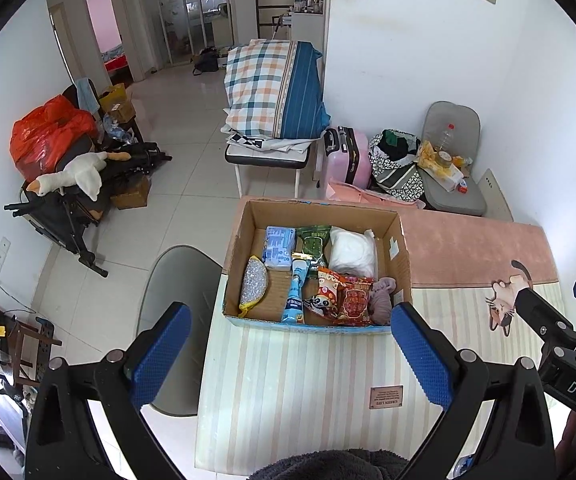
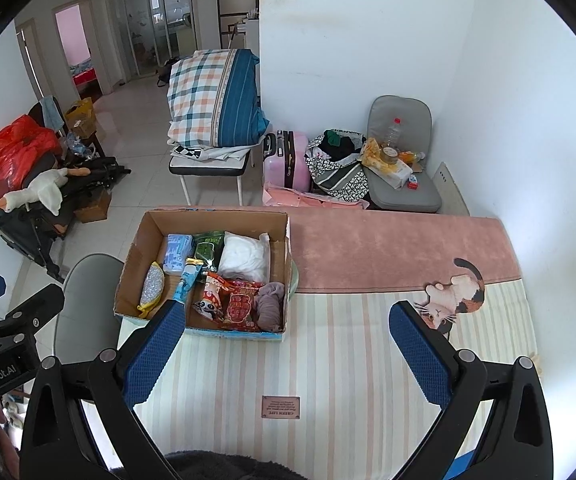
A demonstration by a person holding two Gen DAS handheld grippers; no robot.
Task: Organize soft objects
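Note:
An open cardboard box stands on the striped table mat. Inside lie a white bag, a mauve cloth, red snack packets, a blue pack, a green packet, a blue tube and a silver sponge. My left gripper is open and empty, just in front of the box. My right gripper is open and empty, to the box's right front.
A pink rug with a cat picture covers the table's far part. A grey chair stands left of the table. Beyond are a stool with folded bedding, a pink suitcase, a loaded chair and a cluttered stroller.

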